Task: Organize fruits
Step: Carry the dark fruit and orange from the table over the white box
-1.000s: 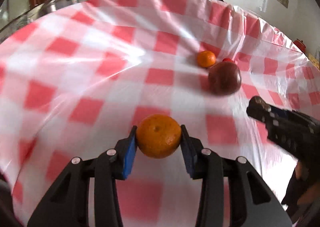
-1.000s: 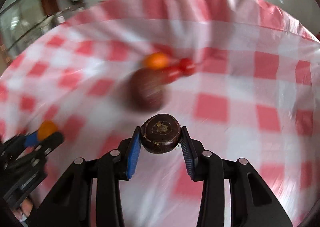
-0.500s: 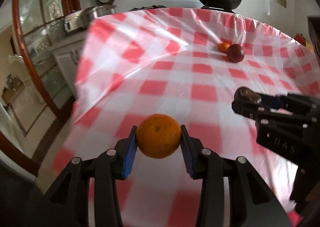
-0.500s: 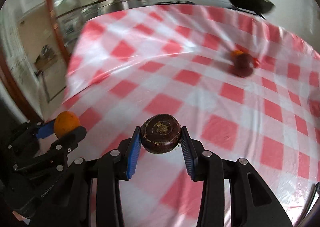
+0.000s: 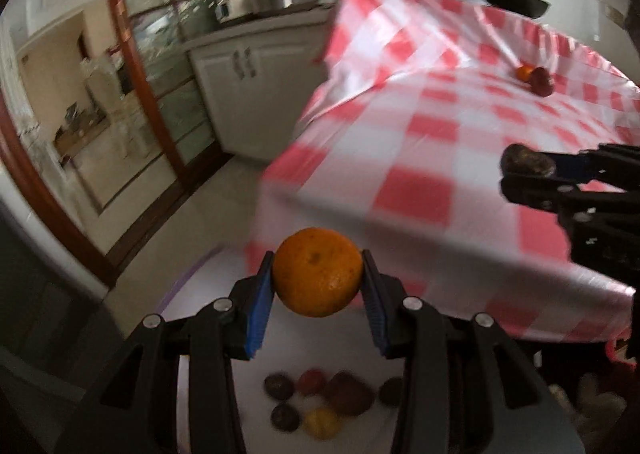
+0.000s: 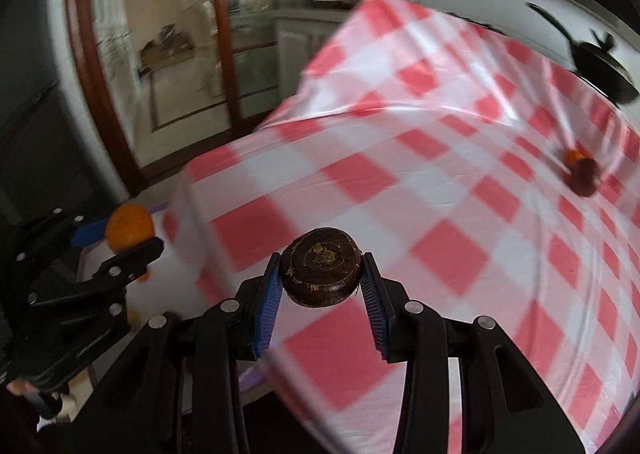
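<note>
**Two fruits held beside the checked table**

My left gripper [image 5: 318,286] pinches an orange [image 5: 318,272] between its blue pads, beyond the table's corner and above a white tray [image 5: 208,286] of dark and yellow fruits [image 5: 320,400]. My right gripper [image 6: 320,286] clamps a dark brown fruit [image 6: 321,272] over the red-and-white tablecloth [image 6: 460,182]. Far across the cloth, a small orange [image 6: 572,155] touches a dark red fruit [image 6: 585,176].

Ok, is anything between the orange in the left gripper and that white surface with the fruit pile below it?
Nothing visible: the orange, clamped in the left gripper, hangs over the white surface, and the fruit pile lies lower in view.
</note>
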Demonstrator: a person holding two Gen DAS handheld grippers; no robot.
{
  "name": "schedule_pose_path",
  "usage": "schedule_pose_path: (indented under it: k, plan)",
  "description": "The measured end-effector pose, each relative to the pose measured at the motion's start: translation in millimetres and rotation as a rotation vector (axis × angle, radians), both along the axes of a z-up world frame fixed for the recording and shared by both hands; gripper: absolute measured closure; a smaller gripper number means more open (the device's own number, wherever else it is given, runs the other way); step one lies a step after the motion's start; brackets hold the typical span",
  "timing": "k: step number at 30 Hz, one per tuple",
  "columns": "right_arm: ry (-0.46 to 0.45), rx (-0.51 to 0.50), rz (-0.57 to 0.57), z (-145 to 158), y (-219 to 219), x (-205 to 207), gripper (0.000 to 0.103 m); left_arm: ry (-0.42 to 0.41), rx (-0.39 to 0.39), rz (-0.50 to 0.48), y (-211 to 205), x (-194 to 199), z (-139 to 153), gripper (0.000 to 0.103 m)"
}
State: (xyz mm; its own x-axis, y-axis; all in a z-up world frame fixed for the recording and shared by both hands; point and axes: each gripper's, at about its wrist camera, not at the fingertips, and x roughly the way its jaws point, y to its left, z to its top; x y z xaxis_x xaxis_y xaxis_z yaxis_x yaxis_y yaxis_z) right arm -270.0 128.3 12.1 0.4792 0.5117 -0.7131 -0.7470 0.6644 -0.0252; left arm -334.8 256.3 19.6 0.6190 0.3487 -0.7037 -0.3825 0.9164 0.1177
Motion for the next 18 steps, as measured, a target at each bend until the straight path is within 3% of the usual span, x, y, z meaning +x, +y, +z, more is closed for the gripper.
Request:
schedule_pose_path:
  k: [18]
  plan:
    - [-0.029,-0.320,0.413,-85.1,103.0,-109.5,0.064,0.127,-0.185,0.255,82.8,-71.0,-80.2,0.062]
